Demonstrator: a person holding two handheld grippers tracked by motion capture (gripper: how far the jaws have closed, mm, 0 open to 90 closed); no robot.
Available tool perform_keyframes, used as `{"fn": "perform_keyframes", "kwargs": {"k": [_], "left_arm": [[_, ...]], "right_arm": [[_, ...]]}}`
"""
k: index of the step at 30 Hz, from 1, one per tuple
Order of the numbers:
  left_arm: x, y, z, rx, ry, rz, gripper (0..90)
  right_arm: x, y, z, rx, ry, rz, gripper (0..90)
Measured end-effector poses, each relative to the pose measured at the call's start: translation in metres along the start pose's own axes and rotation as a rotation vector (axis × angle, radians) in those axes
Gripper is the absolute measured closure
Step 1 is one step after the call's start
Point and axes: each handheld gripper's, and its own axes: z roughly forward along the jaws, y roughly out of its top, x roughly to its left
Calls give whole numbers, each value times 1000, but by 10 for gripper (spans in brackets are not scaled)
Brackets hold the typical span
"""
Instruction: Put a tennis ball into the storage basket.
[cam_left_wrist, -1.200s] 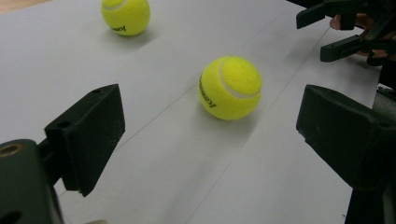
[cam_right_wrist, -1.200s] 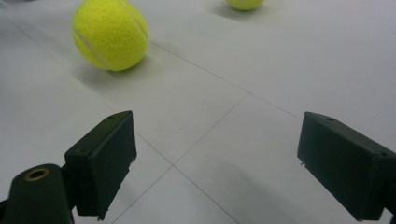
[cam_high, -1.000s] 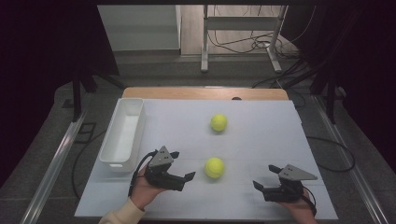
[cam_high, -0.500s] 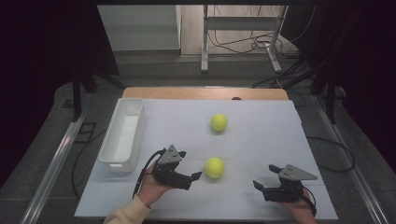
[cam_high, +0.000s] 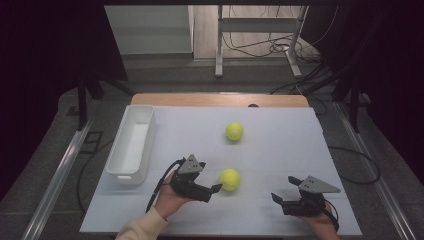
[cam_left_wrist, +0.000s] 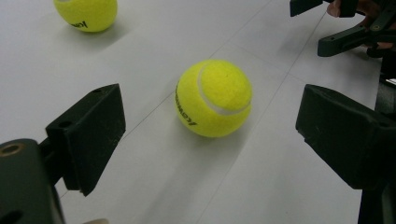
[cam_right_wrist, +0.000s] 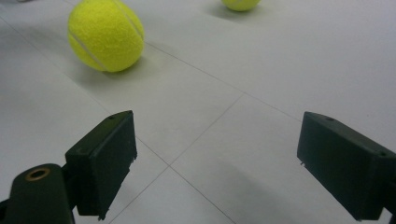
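Observation:
Two yellow tennis balls lie on the white table top (cam_high: 280, 150). The near ball (cam_high: 230, 179) (cam_left_wrist: 214, 98) rests just ahead of my left gripper (cam_high: 212, 191), which is open; its two black jaws stand wide on either side of the ball's line, apart from it. The far ball (cam_high: 234, 131) (cam_left_wrist: 86, 14) sits farther back, near the table's middle. My right gripper (cam_high: 285, 190) is open near the front right edge, nothing between its jaws. From the right gripper view the near ball (cam_right_wrist: 106, 35) is ahead to the left and the far ball (cam_right_wrist: 240, 3) is at the top edge.
A long white bin (cam_high: 132, 145) stands along the left side of the table and looks empty. Beyond the table's wooden far edge (cam_high: 220, 100) are metal frame legs and cables on the floor. The right gripper (cam_left_wrist: 350, 28) appears at the top right of the left gripper view.
My left gripper has slid to the right, closing in on the near ball. The right gripper and both balls have stayed put.

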Motion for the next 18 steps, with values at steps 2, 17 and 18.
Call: {"fn": "perform_keyframes", "kwargs": {"k": [2,17,18], "left_arm": [[-1,1,3,5,-4,3,95],[-4,9,22,25,-37,7,95],[-4,10,24,29,-44,6,94]], "right_arm": [[0,0,0,1,-1,2,124],[0,0,0,3,0,2,124],[0,0,0,3,1,1,124]]}}
